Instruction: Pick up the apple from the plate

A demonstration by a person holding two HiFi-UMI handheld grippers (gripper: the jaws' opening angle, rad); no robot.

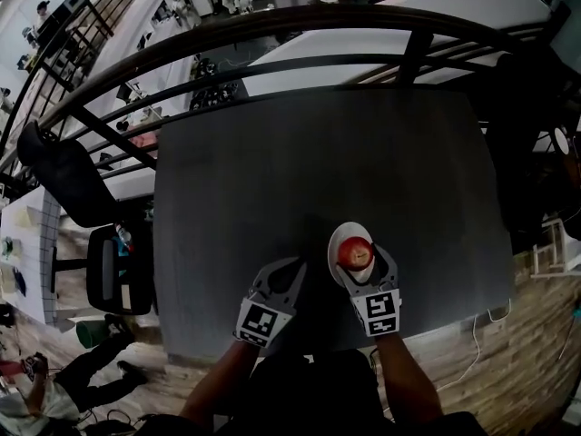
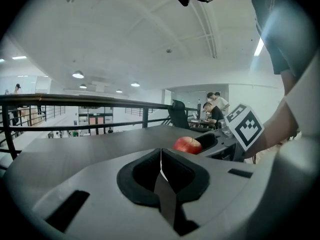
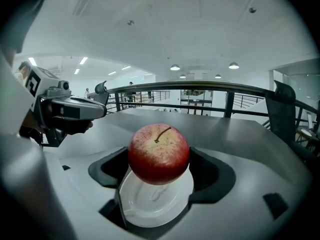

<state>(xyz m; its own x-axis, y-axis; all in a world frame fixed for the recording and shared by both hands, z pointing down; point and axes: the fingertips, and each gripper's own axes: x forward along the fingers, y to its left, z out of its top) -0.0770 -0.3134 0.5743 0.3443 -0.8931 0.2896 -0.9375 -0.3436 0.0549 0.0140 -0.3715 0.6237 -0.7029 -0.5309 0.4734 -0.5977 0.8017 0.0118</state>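
While left gripper fingers press together (empty), right gripper fingers pinch the apple over the plate

I'm looking down on a dark grey surface that fills the middle of the head view. A black curved railing runs beyond its far edge. A black office chair stands off its left side. On the right, a white cable trails over the pale wooden floor. In the left gripper view I make out two people at a desk past the surface, under round ceiling lights.
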